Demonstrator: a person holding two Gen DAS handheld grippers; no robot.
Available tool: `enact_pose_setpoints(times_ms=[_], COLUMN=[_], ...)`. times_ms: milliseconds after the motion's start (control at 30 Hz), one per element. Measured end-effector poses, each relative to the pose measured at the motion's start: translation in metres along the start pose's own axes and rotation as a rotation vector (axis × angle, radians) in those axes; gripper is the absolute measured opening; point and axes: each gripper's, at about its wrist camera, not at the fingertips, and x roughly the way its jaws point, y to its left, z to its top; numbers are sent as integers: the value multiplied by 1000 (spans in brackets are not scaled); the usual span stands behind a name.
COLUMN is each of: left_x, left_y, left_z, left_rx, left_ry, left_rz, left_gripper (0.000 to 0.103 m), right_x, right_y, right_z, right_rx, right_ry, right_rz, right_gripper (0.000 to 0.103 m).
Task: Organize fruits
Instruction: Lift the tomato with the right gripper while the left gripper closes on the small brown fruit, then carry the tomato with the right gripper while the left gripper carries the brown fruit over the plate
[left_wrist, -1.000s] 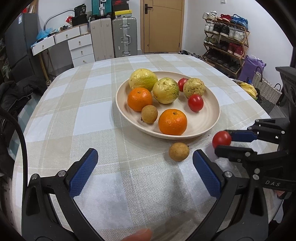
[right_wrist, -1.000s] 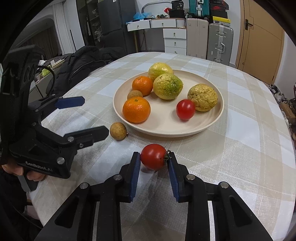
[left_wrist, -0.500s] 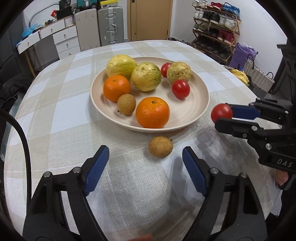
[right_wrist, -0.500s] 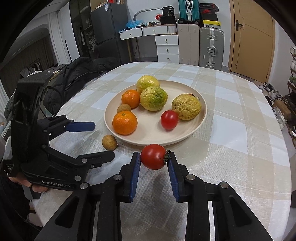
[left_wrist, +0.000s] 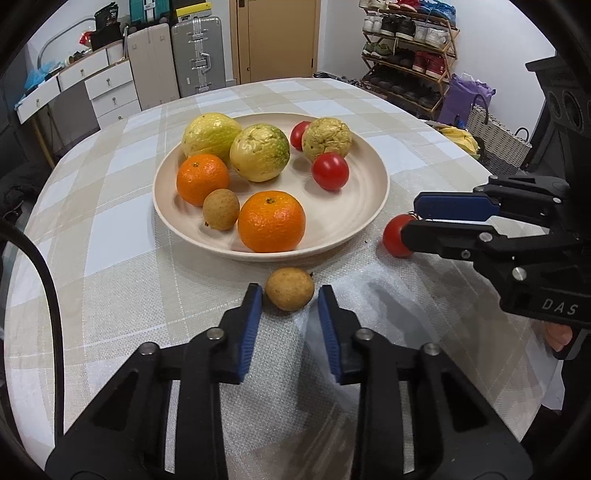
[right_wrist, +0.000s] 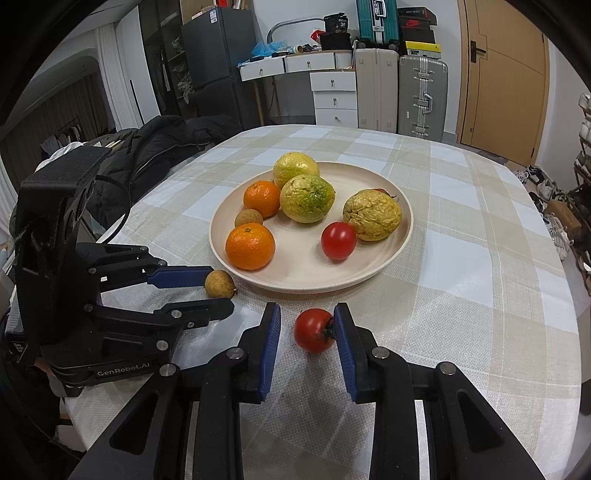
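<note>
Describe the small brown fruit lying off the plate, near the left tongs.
The small round tan-brown fruit, matte and faintly speckled like a longan, lies on the checked beige tablecloth just outside the near rim of the cream round plate, apart from it. It sits between the blue-padded tips of the left tongs, which have closed in on both sides; pad contact looks likely but a sliver of gap can't be ruled out.
</note>
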Motion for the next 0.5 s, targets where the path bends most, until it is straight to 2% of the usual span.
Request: enact_pose_setpoints(times_ms=[500], left_x=[-2], left_y=[4], left_z=[-1], left_rx=[-13], left_ry=[-9], left_rz=[-13], left_gripper=[24], right_x=[12], right_y=[-14], right_z=[-6], right_rx=[26], right_ry=[45], right_rz=[-6], right_gripper=[31])
